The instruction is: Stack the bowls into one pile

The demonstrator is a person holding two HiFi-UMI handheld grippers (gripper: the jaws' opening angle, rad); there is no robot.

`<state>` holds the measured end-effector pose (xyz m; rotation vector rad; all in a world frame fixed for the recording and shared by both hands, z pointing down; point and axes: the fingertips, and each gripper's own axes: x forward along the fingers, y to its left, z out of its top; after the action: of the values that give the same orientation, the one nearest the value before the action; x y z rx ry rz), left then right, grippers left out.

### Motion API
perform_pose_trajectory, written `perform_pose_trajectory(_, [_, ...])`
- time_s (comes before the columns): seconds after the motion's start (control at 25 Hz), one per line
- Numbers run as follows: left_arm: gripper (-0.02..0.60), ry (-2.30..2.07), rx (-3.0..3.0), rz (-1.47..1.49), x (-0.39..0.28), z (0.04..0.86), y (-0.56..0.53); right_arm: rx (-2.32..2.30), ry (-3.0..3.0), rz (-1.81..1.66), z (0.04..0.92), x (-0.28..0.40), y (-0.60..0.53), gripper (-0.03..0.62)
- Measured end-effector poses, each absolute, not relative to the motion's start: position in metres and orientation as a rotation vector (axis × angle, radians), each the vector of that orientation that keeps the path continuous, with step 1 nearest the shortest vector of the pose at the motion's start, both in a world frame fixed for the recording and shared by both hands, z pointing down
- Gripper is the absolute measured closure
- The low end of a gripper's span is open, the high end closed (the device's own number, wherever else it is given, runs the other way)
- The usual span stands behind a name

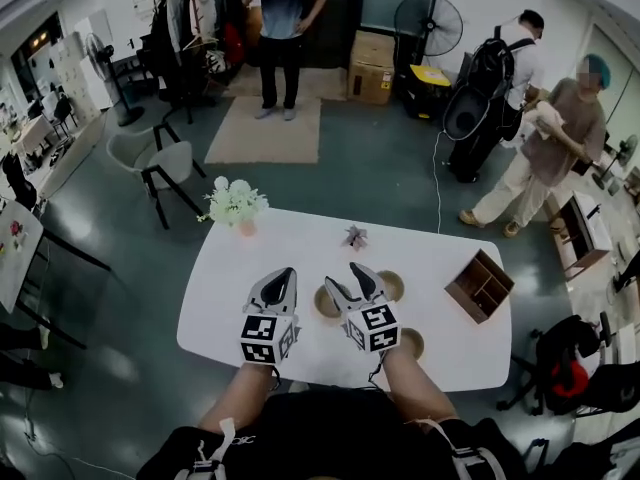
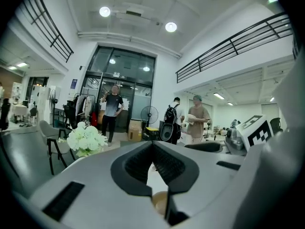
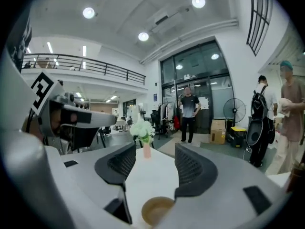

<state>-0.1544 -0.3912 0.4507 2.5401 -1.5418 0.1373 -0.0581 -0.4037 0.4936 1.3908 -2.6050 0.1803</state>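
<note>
Three shallow tan bowls lie apart on the white table (image 1: 240, 268): one (image 1: 322, 306) between my two grippers, one (image 1: 393, 284) just right of the right gripper, one (image 1: 412, 343) near the front edge. My right gripper (image 1: 342, 274) (image 3: 153, 149) is open, and a bowl (image 3: 157, 210) sits on the table low between its jaws, untouched. My left gripper (image 1: 287, 273) (image 2: 153, 144) hangs beside it, fingertips together with nothing in them. A bowl's rim (image 2: 159, 202) shows below its jaws.
A vase of white flowers (image 1: 237, 206) stands at the table's far left corner. A small dark ornament (image 1: 355, 235) sits at the far middle, a wooden compartment box (image 1: 480, 286) at the right. Chairs and several people stand on the floor beyond.
</note>
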Motion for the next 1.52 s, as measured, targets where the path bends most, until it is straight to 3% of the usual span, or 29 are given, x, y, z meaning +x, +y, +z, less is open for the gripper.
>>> perform_pose_trajectory(0.4, [0.571,-1.578,2.468,0.148,-0.171,0.469,-0.385,0.984,-2.399,0.251,0.598,-0.098,-0.377,0.303])
perform_pose_trajectory(0.84, [0.571,-1.578,2.442,0.154,-0.184,0.483,-0.388,0.785,-2.041,0.283,0.721,-0.087,-0.354,0.255])
perform_pose_trajectory(1.24, [0.571,-1.582,2.418,0.182,-0.196,0.492,-0.384,0.791,-1.898,0.036,0.750,-0.083,-0.386,0.253])
perform_pose_trajectory(1.36, [0.571,-1.593,2.408,0.186,-0.201,0.494,-0.386,0.750,-1.844,0.002,0.761,-0.081,-0.393,0.270])
perform_pose_trajectory(1.52, [0.571,-1.609,2.389,0.193,-0.208,0.497,-0.384,0.689,-1.770,-0.027,0.782,-0.075,-0.391,0.358])
